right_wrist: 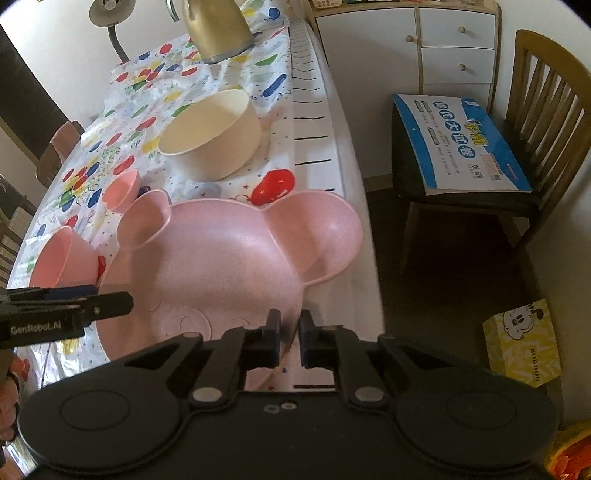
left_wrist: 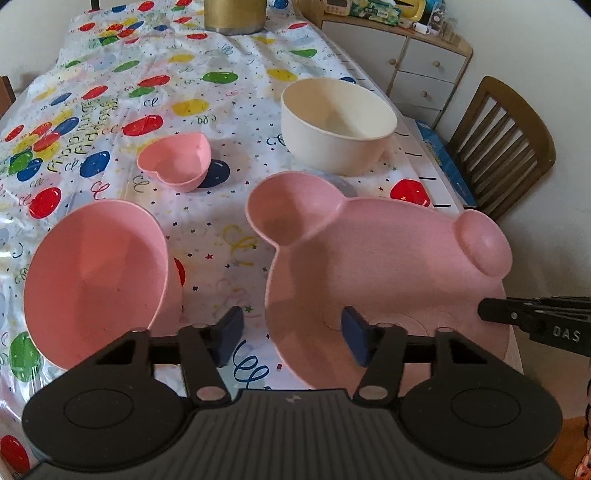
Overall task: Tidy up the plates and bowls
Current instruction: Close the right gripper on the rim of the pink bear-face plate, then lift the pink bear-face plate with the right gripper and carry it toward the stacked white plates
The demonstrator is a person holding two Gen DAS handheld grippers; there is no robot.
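Note:
A pink bear-shaped plate (left_wrist: 388, 266) (right_wrist: 229, 266) lies near the table's right edge. My right gripper (right_wrist: 290, 339) is shut on its near right rim; in the left wrist view its black tip (left_wrist: 491, 310) sits at that edge. My left gripper (left_wrist: 291, 334) (right_wrist: 110, 299) straddles the plate's left rim, one pad over the plate and one outside, with the pads clear of it. A round pink bowl (left_wrist: 96, 280) (right_wrist: 62, 258) stands to the left. Farther back are a small pink heart bowl (left_wrist: 177, 158) (right_wrist: 122, 192) and a cream bowl (left_wrist: 336, 125) (right_wrist: 214, 136).
A balloon-print cloth (left_wrist: 221, 229) covers the table. A gold kettle (left_wrist: 234, 16) (right_wrist: 218, 29) stands at the far end. Right of the table are a wooden chair (right_wrist: 535, 110) with a blue package (right_wrist: 461, 144), a drawer cabinet (right_wrist: 458, 48) and a yellow box (right_wrist: 524, 343) on the floor.

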